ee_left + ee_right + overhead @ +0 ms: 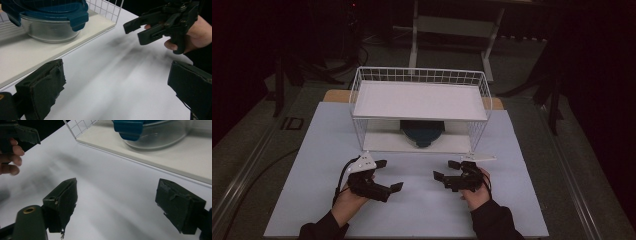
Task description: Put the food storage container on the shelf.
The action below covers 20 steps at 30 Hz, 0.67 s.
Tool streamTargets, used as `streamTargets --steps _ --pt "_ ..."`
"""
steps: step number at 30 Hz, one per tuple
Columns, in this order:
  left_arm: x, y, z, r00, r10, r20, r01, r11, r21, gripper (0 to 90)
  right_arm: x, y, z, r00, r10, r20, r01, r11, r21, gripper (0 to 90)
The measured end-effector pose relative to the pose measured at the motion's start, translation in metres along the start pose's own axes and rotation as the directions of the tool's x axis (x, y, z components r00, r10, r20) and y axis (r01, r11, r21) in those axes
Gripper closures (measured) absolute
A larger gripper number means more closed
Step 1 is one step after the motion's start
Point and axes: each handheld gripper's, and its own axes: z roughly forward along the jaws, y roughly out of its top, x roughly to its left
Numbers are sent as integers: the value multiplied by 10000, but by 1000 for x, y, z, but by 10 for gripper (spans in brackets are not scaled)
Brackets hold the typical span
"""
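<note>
A glass container with a blue clip lid [422, 132] stands on the lower shelf of a white wire rack [362, 107], under its upper shelf. The left gripper view has the container [50, 25] close at upper left, and the right gripper view has it [155, 135] at the top. Both grippers hover over the white mat in front of the rack, apart from the container. My left gripper [389, 175] [117, 85] is open with nothing between its pads. My right gripper [445, 170] [117, 202] is also open and empty, and it faces the left one [135, 33].
The white mat [422, 215] covers the tabletop, with bare room around both hands. The rack's lower shelf [22, 57] [180, 160] has a low front edge. The rack's upper shelf [419, 100] is flat and bare. Dark floor and furniture legs lie beyond the table.
</note>
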Motion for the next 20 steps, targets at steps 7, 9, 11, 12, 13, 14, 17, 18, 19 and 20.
streamTargets --steps 7,9,11,12,13,14,17,18,19,20 --pt "-1 -3 -2 10000 15 28 -15 10000 -39 12 5 -14 -16 9987 -446 244 443 9989 132 176" --pt "-1 -3 -1 10000 31 64 -31 10000 -24 12 6 -17 -19 9989 -430 174 428 9990 156 175" --pt "-3 -4 0 9999 90 111 -90 10000 -17 12 6 -20 -21 9988 -482 87 480 9987 169 175" --pt "-3 -4 0 9998 138 134 -138 9999 17 12 6 -21 -22 9984 -557 128 554 9983 205 175" --pt "-4 -4 1 9998 157 156 -157 9999 11 12 5 -22 -22 9980 -600 187 595 9979 258 175" --pt "-5 -4 1 9996 223 168 -224 9997 65 12 4 -23 -23 9979 -613 205 608 9979 231 176" --pt "-5 -5 3 9995 217 243 -219 9997 80 12 1 -24 -24 9982 -547 236 541 9983 231 176" --pt "-6 -5 4 9994 218 253 -221 9997 103 12 0 -24 -25 9982 -533 260 528 9984 192 176" --pt "-6 -5 4 9994 236 268 -238 9997 97 12 -1 -24 -25 9983 -529 249 525 9985 168 176" --pt "-6 -5 5 9992 254 298 -258 9996 121 12 -1 -24 -25 9983 -515 277 511 9986 154 176"
